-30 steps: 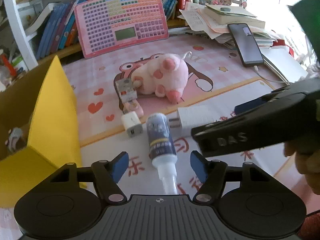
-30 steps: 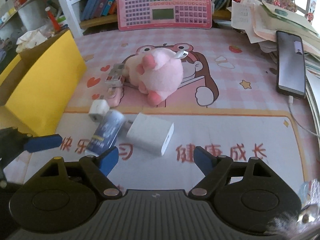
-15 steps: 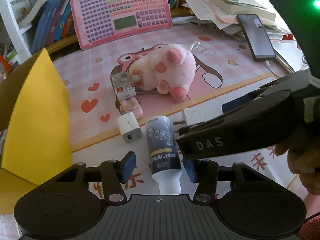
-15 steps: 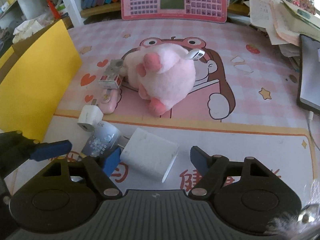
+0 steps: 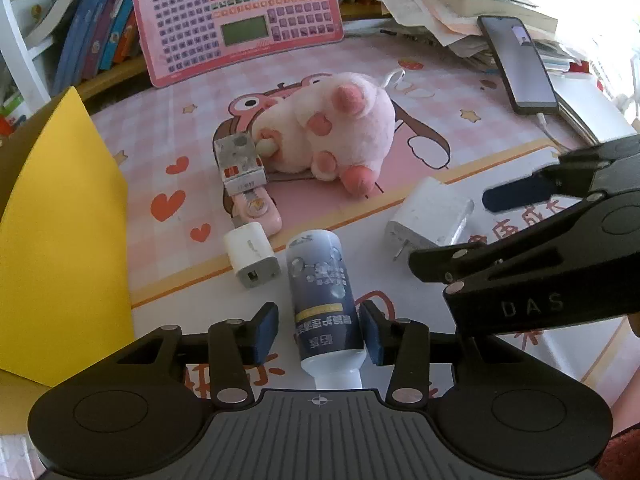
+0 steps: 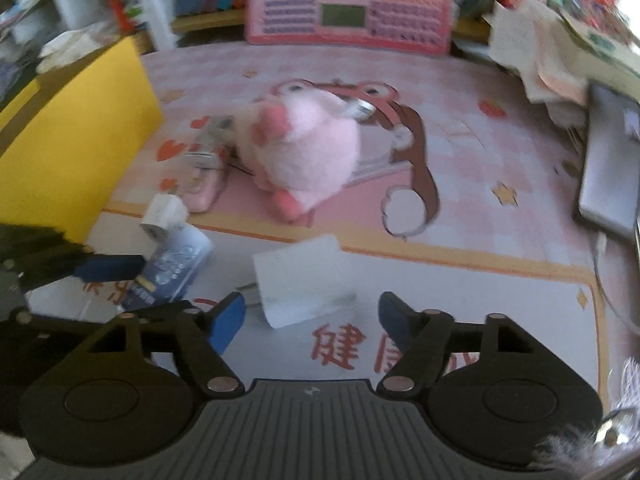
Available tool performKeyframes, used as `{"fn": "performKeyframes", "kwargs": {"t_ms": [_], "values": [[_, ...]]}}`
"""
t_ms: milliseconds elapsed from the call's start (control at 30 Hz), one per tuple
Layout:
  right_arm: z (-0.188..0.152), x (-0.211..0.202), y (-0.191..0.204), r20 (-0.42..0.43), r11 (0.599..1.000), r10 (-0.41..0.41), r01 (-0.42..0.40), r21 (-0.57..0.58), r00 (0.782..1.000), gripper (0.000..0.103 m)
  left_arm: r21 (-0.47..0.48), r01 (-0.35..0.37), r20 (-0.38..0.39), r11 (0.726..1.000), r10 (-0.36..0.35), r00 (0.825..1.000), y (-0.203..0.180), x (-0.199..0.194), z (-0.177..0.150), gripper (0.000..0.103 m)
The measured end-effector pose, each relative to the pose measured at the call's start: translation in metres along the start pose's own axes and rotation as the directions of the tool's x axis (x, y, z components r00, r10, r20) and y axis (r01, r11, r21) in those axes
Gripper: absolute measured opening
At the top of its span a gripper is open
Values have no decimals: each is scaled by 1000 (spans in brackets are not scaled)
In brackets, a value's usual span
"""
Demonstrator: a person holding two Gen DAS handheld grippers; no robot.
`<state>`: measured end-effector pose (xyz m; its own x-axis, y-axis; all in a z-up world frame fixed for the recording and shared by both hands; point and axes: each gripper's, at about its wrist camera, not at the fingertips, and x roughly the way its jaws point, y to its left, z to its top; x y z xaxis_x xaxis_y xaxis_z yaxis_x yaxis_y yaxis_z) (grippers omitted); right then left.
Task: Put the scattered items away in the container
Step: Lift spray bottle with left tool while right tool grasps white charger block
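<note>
A dark blue bottle with a white cap lies on the mat between the fingers of my left gripper. Its jaws are closing; the right pad is at the bottle's side and a small gap shows at the left pad. A large white charger lies just ahead of my right gripper, whose jaws are opening and hold nothing. A small white charger, a pink toy, a small box and a pink plush pig lie beyond. The yellow box stands open at the left.
A pink toy keyboard leans against the books at the back. A phone on its cable and a pile of papers fill the right rear. The right gripper's black body crosses the right of the left wrist view.
My left gripper has moved forward and down over the bottle and its fingers have narrowed around it. The right gripper has drawn closer to the large white charger, and its view is now blurred.
</note>
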<state>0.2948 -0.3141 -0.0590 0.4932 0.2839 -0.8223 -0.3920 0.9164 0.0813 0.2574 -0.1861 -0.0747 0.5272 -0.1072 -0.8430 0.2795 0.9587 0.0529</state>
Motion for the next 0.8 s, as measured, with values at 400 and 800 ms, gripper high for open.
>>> {"fn": "performKeyframes", "kwargs": {"t_ms": [400,800], "values": [[11,22,4,-34,994,25,-28,-102,999,74,0,-7,-1,1000,7,1000,-2,3,3,43],[4,12,-16,-41,1000,15,-16,-18,999,63,-59,28,6,998,-28,1000,5,6,7,32]]}}
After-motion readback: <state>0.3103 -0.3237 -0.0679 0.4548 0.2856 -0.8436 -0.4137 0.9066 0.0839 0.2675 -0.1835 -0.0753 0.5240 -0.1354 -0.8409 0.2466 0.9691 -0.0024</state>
